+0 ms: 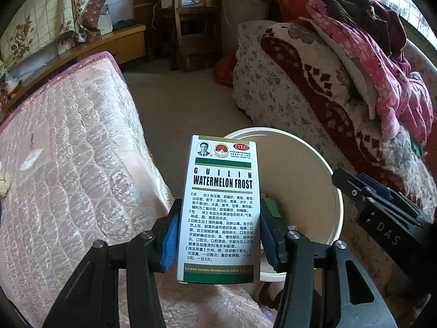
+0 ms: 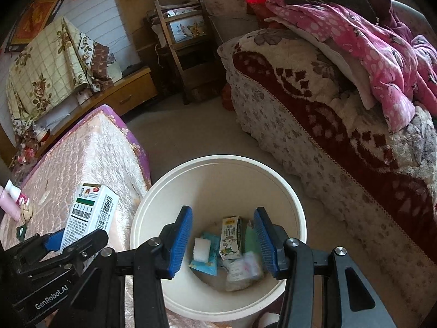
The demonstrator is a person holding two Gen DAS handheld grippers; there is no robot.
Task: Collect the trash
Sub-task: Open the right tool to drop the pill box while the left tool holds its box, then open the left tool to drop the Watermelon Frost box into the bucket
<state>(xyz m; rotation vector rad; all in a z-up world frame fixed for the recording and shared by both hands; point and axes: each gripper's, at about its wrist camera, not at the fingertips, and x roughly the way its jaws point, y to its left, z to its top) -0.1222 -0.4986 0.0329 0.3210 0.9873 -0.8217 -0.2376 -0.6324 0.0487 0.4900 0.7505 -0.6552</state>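
Note:
My left gripper [image 1: 218, 232] is shut on a white and green medicine box [image 1: 221, 205] marked Watermelon Frost, held upright beside the cream bin [image 1: 314, 180]. The box also shows in the right wrist view [image 2: 90, 213], over the table edge to the left of the bin [image 2: 147, 210]. My right gripper [image 2: 222, 232] is open and empty, right above the bin's mouth. In the bin lie a milk carton [image 2: 230, 237], a blue wipes packet [image 2: 209, 257] and crumpled wrappers [image 2: 243, 270].
A low table under a pink quilted cover [image 2: 90, 158] stands left of the bin, with a pink bottle [image 2: 11, 201] at its far left. A sofa with a floral blanket [image 2: 327, 125] and piled pink clothes [image 2: 355, 41] is on the right. Bare floor [image 2: 191, 131] lies beyond.

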